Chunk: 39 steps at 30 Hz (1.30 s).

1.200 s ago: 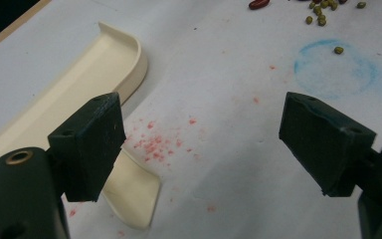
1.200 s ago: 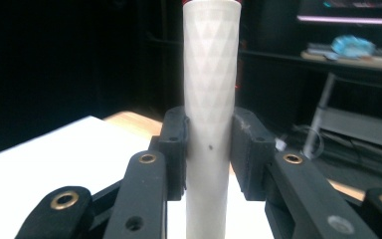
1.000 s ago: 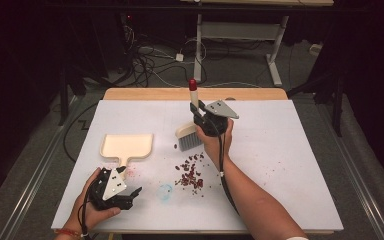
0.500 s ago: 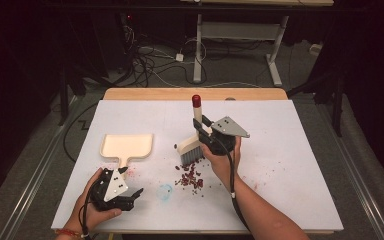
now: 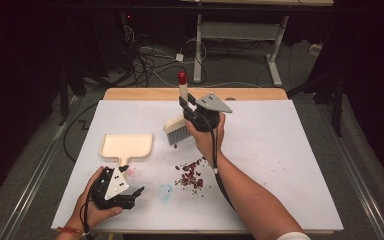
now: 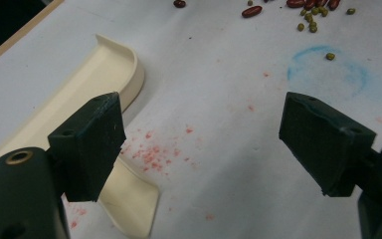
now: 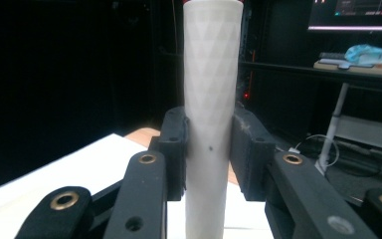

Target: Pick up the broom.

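I have the brush [image 5: 176, 131] clamped by its handle in my right gripper [image 5: 192, 111], jaws pressed tight on both sides of the white shaft [image 7: 211, 99]. The handle stands upright, faintly patterned with small triangles and capped red at the top; the pale bristle head hangs just above the white table [image 5: 290, 165], near its far middle. Just toward me from the bristles lies the scatter of dark red beans [image 5: 191, 174] with a few small green ones, loose and spread thin. There is wide bare tabletop to the right of them, out to the table's right edge. To the left sits the cream plastic dustpan [image 5: 127, 147], flat, smooth, with a raised curved rim and a short handle pointing at me. My left gripper [image 5: 132, 195] rests low by that handle, jaws spread wide with nothing between them. A faint blue ring [image 5: 164, 191] and red specks mark the surface beside it.
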### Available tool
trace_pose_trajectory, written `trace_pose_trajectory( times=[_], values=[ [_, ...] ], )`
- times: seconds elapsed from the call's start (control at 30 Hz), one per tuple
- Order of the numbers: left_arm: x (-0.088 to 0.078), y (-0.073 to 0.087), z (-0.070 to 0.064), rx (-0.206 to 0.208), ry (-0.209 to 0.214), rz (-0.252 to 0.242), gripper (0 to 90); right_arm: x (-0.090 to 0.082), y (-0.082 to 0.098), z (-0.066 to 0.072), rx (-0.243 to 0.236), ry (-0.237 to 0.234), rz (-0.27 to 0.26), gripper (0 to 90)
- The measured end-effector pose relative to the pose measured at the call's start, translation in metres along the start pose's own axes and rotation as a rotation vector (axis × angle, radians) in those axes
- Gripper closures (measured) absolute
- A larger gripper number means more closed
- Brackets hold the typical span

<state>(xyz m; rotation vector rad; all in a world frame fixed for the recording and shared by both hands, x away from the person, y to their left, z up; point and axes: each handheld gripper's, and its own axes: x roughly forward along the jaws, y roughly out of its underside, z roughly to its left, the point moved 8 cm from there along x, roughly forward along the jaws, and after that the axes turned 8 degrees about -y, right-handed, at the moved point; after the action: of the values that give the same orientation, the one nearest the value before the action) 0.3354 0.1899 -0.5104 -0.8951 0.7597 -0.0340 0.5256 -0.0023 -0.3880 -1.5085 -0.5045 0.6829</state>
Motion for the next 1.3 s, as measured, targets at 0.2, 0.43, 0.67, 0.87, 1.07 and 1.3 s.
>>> trace_pose_trajectory(
  times=[0.2, 0.43, 0.67, 0.87, 1.07, 1.3],
  values=[
    [0.003, 0.007, -0.002, 0.012, 0.011, 0.032, 17.5, 0.026, 0.016, 0.002, -0.022, 0.054, 0.008, 70.1],
    [0.0, 0.007, -0.002, 0.009, 0.006, 0.026, 17.5, 0.031, 0.03, 0.016, -0.026, 0.018, 0.015, 70.1],
    [0.0, 0.009, -0.003, 0.011, 0.01, 0.031, 17.5, -0.002, 0.035, 0.03, -0.038, -0.047, 0.006, 70.1],
    [-0.001, 0.006, -0.005, 0.017, 0.009, 0.027, 17.5, -0.028, 0.039, 0.035, -0.038, -0.077, 0.014, 70.1],
    [0.0, 0.004, -0.006, 0.018, 0.008, 0.025, 17.5, -0.053, 0.045, 0.039, -0.048, -0.09, 0.019, 70.1],
    [0.0, 0.003, -0.007, 0.019, 0.01, 0.024, 17.5, -0.08, 0.049, 0.034, 0.0, -0.098, 0.006, 70.1]
  ],
)
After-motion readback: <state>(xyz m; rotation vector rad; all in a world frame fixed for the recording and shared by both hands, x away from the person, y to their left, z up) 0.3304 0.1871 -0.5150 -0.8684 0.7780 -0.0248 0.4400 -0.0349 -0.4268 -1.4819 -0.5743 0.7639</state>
